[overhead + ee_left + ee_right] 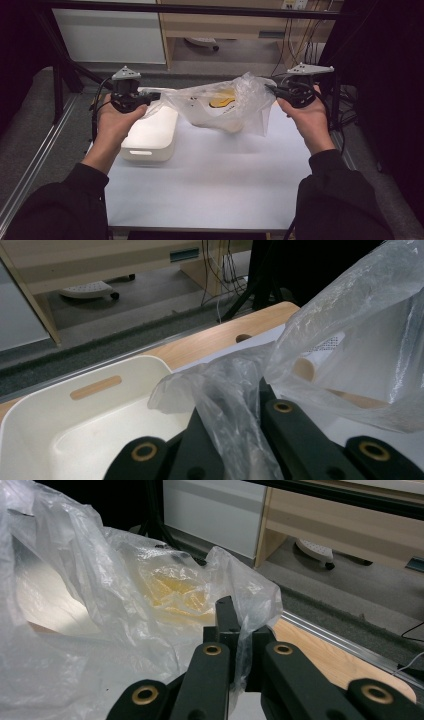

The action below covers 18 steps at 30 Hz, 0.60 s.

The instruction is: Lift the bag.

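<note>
Now plastic bag [225, 102] between both grippers' fingers [295, 440].

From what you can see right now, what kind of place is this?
Probably a lab or office workroom set up for recording: a white table inside a black metal frame, cables hanging by a wooden desk, and grey carpet.

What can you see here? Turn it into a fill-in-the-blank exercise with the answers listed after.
1. Both claws are shut on a clear plastic ____.
2. The left claw grips the bag above a white ____.
3. The thing inside the bag, white with a ____ patch, hangs over the table.
4. The right claw pinches the bag's ____ edge in the high view.

Missing words: bag; tub; yellow; right
</note>
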Each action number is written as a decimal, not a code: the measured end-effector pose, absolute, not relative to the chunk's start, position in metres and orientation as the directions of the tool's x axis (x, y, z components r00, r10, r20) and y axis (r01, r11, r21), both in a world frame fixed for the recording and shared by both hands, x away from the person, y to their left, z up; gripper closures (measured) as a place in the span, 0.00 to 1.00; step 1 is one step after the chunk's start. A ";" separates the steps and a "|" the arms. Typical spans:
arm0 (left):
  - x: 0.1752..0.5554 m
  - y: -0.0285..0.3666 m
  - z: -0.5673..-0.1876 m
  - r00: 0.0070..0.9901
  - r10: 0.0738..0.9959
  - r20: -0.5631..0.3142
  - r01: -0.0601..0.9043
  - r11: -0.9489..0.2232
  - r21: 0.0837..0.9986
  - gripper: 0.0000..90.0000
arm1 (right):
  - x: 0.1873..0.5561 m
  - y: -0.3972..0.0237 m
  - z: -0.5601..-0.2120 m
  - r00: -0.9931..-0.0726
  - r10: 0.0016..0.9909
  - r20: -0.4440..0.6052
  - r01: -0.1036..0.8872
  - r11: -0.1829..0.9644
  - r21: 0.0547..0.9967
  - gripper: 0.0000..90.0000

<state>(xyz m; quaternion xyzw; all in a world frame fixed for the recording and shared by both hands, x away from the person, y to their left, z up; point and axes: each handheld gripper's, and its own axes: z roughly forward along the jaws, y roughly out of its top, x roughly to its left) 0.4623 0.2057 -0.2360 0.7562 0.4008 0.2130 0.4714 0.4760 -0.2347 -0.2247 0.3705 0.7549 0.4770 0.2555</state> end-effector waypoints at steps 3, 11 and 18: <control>0.463 0.205 -0.236 0.588 0.807 -0.058 0.406 -0.233 0.883 1.00 | 0.477 -0.235 -0.222 -0.593 0.805 -0.029 0.319 0.268 0.909 1.00; 0.468 0.205 -0.238 0.579 0.812 -0.070 0.412 -0.218 0.885 1.00 | 0.480 -0.238 -0.220 -0.586 0.809 -0.033 0.319 0.268 0.909 1.00; 0.485 0.205 -0.244 0.555 0.824 -0.115 0.446 -0.178 0.877 1.00 | 0.481 -0.238 -0.214 -0.584 0.811 -0.042 0.316 0.274 0.908 1.00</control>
